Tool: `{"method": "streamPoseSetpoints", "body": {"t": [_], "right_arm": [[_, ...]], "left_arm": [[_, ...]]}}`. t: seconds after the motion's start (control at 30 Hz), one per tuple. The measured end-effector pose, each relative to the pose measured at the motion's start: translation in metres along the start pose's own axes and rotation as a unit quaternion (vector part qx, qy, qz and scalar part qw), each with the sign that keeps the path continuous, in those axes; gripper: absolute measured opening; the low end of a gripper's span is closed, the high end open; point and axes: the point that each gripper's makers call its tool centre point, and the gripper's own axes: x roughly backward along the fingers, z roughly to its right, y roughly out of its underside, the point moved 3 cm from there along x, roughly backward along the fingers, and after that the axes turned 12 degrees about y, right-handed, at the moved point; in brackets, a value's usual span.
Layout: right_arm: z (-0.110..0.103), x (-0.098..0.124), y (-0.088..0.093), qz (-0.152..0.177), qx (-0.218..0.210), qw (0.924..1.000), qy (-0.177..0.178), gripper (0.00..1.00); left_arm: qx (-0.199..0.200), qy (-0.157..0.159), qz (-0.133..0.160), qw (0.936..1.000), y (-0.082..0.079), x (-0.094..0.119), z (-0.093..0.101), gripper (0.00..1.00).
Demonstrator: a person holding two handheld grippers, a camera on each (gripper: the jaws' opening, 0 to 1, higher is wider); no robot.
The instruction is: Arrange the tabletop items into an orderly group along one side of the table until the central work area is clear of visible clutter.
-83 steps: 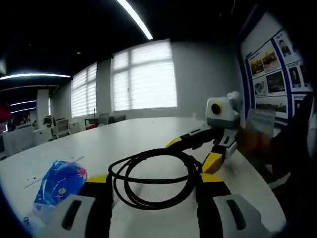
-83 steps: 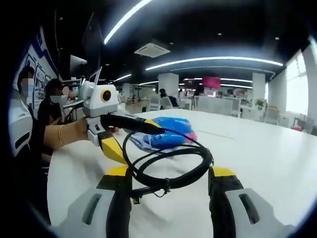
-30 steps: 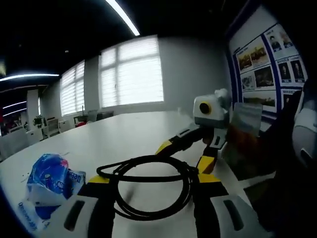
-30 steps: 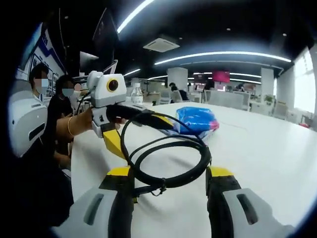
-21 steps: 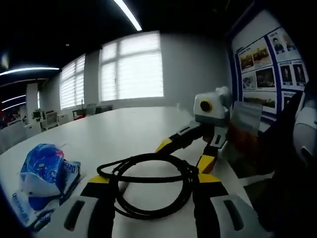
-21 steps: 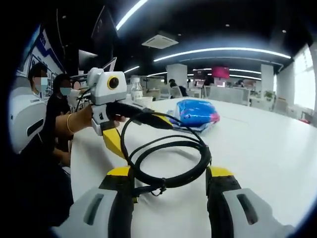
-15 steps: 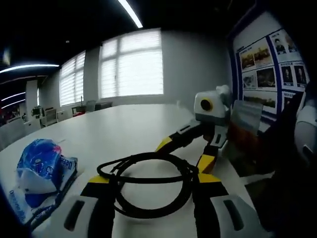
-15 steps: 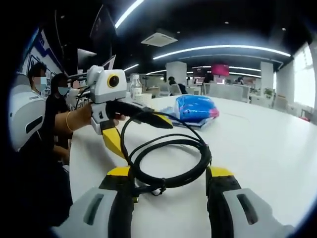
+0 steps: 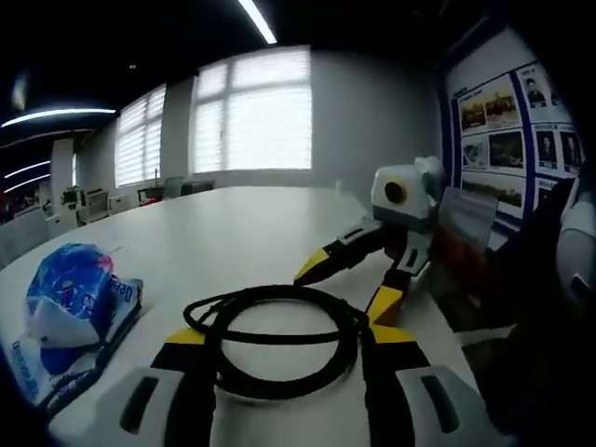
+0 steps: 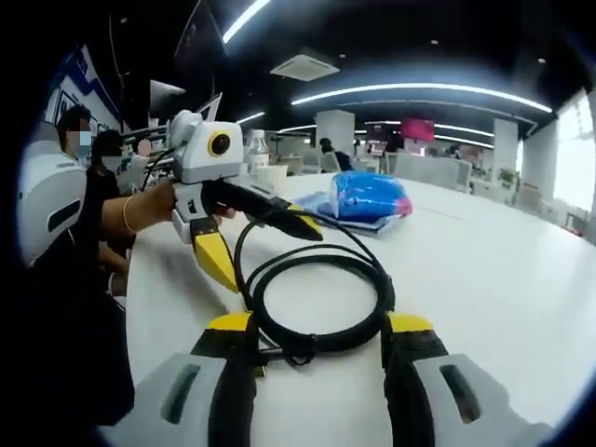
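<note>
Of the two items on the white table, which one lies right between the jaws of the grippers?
The coiled black cable, lying between the open jaws of the left gripper and right gripper. The blue packet sits off to the side, outside them.

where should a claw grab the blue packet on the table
Judging by its pose, take the blue packet across its domed blue middle, coming down from above. It lies flat on the white table with thin sealed edges that offer little to pinch, and nothing lies against it.

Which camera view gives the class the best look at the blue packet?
The left gripper view: the blue packet lies close, at the left, large enough to show white lettering. In the right gripper view the packet lies farther off on the white table, beyond the black cable coil, smaller and less detailed.
</note>
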Motion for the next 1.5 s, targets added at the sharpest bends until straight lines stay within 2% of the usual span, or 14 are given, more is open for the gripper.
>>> {"method": "streamPoseSetpoints", "body": {"t": [0.17,0.3,0.43,0.53,0.63,0.83,1.1,1.23,1.4,1.5], "right_arm": [[0.003,0.001,0.003,-0.003,-0.01,0.9999,0.0,0.55],[0.002,0.003,0.003,-0.003,-0.009,1.0,-0.003,0.58],[0.002,0.006,0.003,-0.003,-0.007,1.0,-0.006,0.59],[0.001,0.009,0.002,0.0,-0.008,0.9999,-0.008,0.6],[0.001,0.013,0.0,0.006,-0.013,0.9998,-0.012,0.6],[0.0,0.018,-0.007,0.015,-0.014,0.9997,-0.011,0.61],[-0.001,0.019,-0.022,0.029,-0.004,0.9995,-0.011,0.61],[-0.002,0.018,-0.031,0.036,0.003,0.9993,-0.01,0.61],[-0.001,0.016,-0.044,0.043,0.015,0.9989,-0.01,0.61],[-0.001,0.013,-0.052,0.047,0.02,0.9986,-0.01,0.6]], "left_arm": [[0.008,0.007,0.001,0.9999,0.002,0.003,0.002,0.65],[0.01,0.0,-0.003,0.9999,0.004,0.006,0.001,0.66],[-0.004,0.002,-0.005,1.0,0.006,0.012,0.008,0.69],[-0.008,0.001,-0.017,0.9998,0.01,0.018,0.011,0.7],[0.004,0.004,-0.022,0.9997,0.014,0.028,0.015,0.7],[0.009,-0.012,-0.02,0.9997,0.013,0.05,0.017,0.71],[0.022,-0.078,0.009,0.9967,0.008,0.088,0.001,0.71],[0.028,-0.099,0.031,0.9942,0.005,0.101,-0.003,0.71],[0.051,-0.138,0.068,0.9867,-0.001,0.12,-0.013,0.73],[0.062,-0.163,0.074,0.9818,0.0,0.128,-0.021,0.76]]}}
